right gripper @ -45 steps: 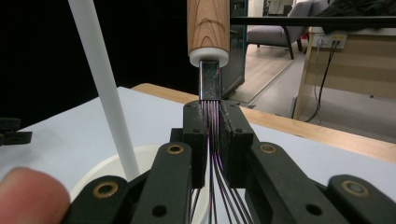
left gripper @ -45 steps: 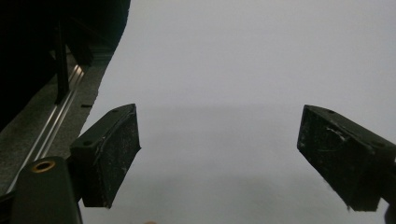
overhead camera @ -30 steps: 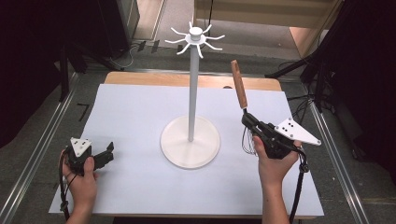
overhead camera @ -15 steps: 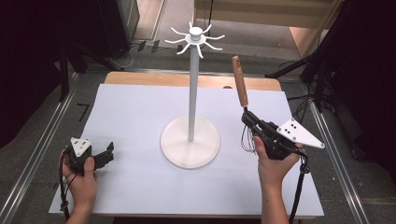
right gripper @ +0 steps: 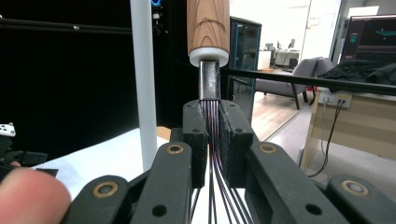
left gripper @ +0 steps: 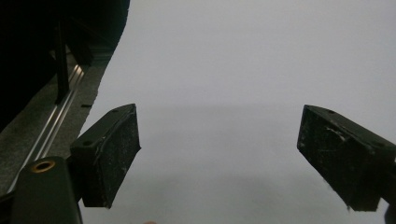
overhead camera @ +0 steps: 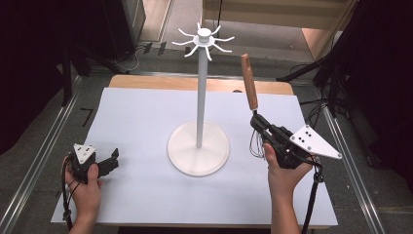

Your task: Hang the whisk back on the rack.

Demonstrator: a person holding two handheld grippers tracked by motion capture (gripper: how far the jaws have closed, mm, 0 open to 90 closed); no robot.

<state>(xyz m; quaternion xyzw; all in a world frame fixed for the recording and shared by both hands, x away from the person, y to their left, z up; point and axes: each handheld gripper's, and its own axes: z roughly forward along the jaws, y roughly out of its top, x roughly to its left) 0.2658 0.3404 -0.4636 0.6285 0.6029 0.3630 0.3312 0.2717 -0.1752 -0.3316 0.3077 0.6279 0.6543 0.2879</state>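
A whisk with a wooden handle (overhead camera: pixel 250 83) stands nearly upright at the table's right, handle up. My right gripper (overhead camera: pixel 257 122) is shut on its thin wires just below the metal neck. In the right gripper view the wires run down between the closed jaws of that gripper (right gripper: pixel 214 121), and the handle (right gripper: pixel 208 23) rises above them. A white stand (overhead camera: pixel 199 97) with a round base (overhead camera: pixel 198 153) and a ring of hooks (overhead camera: pixel 204 39) at its top is at the table's centre, left of the whisk. My left gripper (overhead camera: pixel 115 158) rests open near the front left corner, with nothing between its jaws (left gripper: pixel 219 144).
A white sheet (overhead camera: pixel 146 112) covers the wooden table. Metal rails (overhead camera: pixel 48 146) run along both sides. The stand's pole (right gripper: pixel 142 70) is close on the left in the right gripper view. A desk with cables (right gripper: pixel 355 121) and a chair stand beyond the table.
The whisk's handle has edged slightly upward in the right gripper. The left gripper has stayed where it was.
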